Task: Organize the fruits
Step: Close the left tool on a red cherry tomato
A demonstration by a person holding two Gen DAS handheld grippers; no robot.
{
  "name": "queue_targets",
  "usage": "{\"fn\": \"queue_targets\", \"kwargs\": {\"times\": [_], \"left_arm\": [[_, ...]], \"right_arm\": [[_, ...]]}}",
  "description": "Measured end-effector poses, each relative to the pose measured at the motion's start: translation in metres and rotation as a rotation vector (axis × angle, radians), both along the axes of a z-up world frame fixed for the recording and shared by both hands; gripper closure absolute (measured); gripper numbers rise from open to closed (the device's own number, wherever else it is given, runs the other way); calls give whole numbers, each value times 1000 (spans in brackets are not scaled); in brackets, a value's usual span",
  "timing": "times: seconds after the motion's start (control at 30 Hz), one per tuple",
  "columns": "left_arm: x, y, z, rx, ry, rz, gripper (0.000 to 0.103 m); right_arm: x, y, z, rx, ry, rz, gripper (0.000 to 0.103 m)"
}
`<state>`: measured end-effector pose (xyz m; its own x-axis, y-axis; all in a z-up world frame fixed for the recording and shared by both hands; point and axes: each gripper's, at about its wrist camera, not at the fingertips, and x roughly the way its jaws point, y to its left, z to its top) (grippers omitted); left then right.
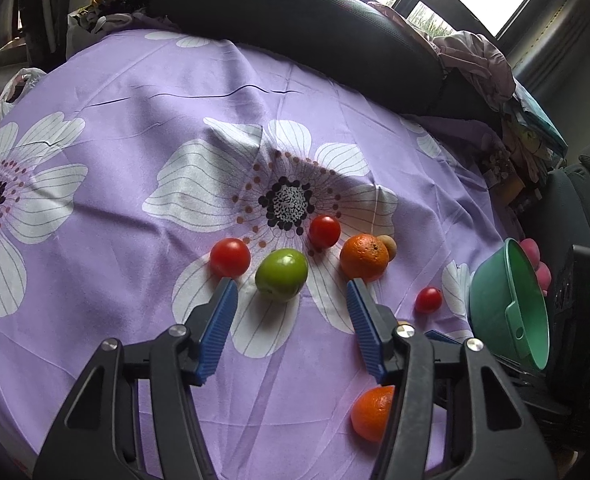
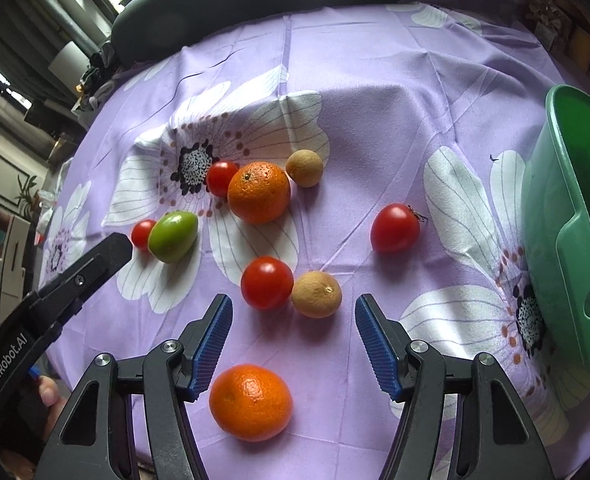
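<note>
Fruits lie on a purple flowered cloth [image 1: 135, 128]. My left gripper [image 1: 291, 292] is open, its blue fingers just short of a green fruit [image 1: 281, 275], with red tomatoes [image 1: 230, 257] [image 1: 324, 231] and an orange [image 1: 363, 257] beyond. My right gripper [image 2: 291, 312] is open and empty. A near orange [image 2: 251, 402] lies between its fingers. A tomato [image 2: 267, 283] and a tan round fruit [image 2: 317, 294] sit just ahead. A green bowl [image 2: 567, 216] is tilted at the right, held by a hand in the left wrist view [image 1: 509, 304].
A further orange [image 2: 259, 192], another tan fruit [image 2: 304, 168] and several tomatoes [image 2: 395, 228] are spread over the cloth. The left gripper's black body [image 2: 75, 280] reaches in from the left. A dark cushion [image 1: 295, 28] borders the far edge.
</note>
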<state>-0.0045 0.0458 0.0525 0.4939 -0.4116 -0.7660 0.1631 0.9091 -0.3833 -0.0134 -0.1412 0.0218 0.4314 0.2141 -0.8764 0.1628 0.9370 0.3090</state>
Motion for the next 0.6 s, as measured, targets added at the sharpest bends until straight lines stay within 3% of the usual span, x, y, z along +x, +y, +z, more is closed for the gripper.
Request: {"fn": "queue_targets", "kwargs": {"times": [0.3,0.37,0.43,0.6], "left_arm": [[-4,-25,-8,-23,39,-155,47],[-4,-34,-12,-16,54,-176,47],[-4,-43,-16,-23,68,-199,47],[0,-64,-22,5,78,-213,47]], "right_arm": [[-6,-29,12,143,-69,-69,41],[-5,-36,10,173,-64,-98,55],[-3,-40,8,196,-58,-117,58],[0,-48,18,149,-101,-159,58]]}}
